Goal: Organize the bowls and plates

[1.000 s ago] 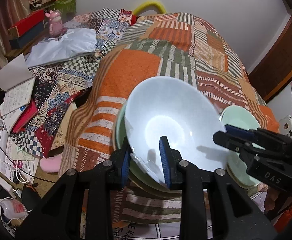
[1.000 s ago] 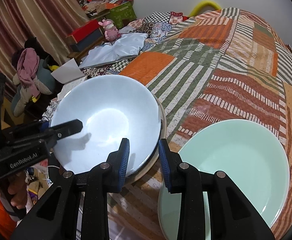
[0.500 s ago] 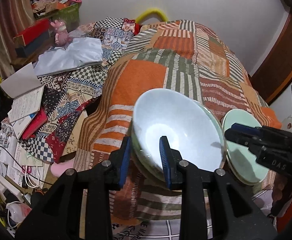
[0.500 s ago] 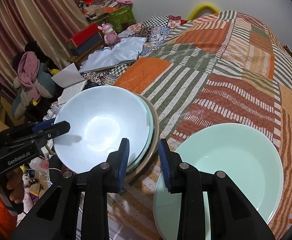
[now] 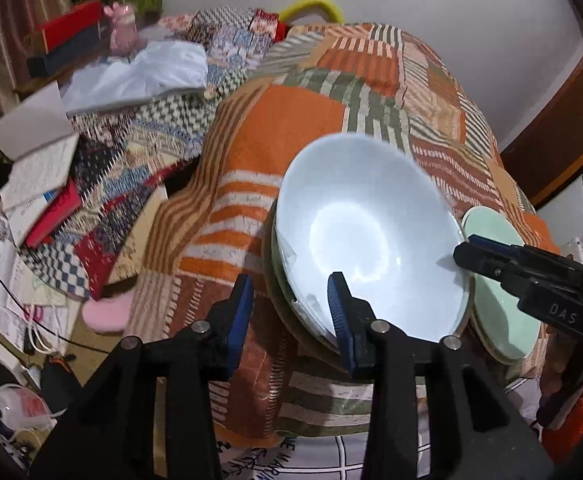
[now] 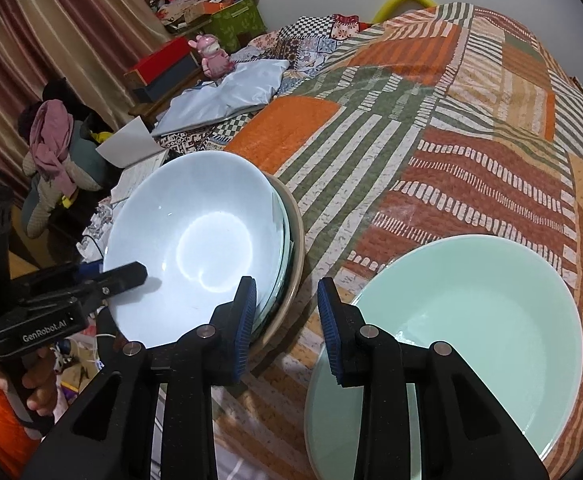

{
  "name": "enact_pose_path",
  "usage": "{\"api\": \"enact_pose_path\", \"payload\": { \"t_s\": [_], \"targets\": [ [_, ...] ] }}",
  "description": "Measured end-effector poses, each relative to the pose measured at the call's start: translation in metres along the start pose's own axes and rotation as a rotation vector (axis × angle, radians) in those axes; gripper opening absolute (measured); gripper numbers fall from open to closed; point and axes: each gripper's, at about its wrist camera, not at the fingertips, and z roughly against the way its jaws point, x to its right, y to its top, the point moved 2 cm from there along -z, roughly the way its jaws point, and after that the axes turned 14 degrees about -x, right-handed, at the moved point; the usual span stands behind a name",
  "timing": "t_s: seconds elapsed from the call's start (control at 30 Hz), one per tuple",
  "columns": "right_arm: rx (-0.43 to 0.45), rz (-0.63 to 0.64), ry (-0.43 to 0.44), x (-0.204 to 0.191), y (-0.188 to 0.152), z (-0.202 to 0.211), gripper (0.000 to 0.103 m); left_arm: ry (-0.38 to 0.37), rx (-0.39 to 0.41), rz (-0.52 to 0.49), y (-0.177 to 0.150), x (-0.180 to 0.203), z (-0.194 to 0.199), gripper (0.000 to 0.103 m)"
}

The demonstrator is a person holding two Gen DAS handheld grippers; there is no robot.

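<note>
Patchwork bedspread (image 6: 431,128) in orange, green and brown stripes covers the bed, and both grippers point steeply down at its near edge. On the left side the left gripper (image 5: 289,312) is opening its jaws; the near rim of the white bowl (image 5: 367,236) lies between the blue pads, but the pads do not press on it. This one white bowl sits on top of a stack (image 6: 291,240) of nested dishes; at least two more rims show under it, and the exact count I cannot tell. The bowl opens upward and it is slightly tilted toward the left gripper. To the right of the stack, just beside it, lies one pale green plate (image 6: 471,320), flat on the bedspread, face up. The right gripper (image 6: 287,320) hangs over the strip of bedspread between the stack and the green plate; its jaws show a narrow gap with nothing between them, so it holds nothing. A hand (image 6: 39,384) with an orange sleeve holds the left gripper by its handle. Far on the left, beyond the bowls, lie one pink toy figure (image 6: 213,56), one white cloth (image 6: 227,96) and some books (image 5: 39,184).
</note>
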Motion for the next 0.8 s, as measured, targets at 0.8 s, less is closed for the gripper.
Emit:
{"api": "enact_pose_path", "payload": {
  "t_s": [0.8],
  "targets": [
    [-0.079, 0.001, 0.036, -0.006, 0.008, -0.033, 0.033, -0.064, -0.065, 0.008, 0.007, 0.008, -0.033, 0.042]
  ]
}}
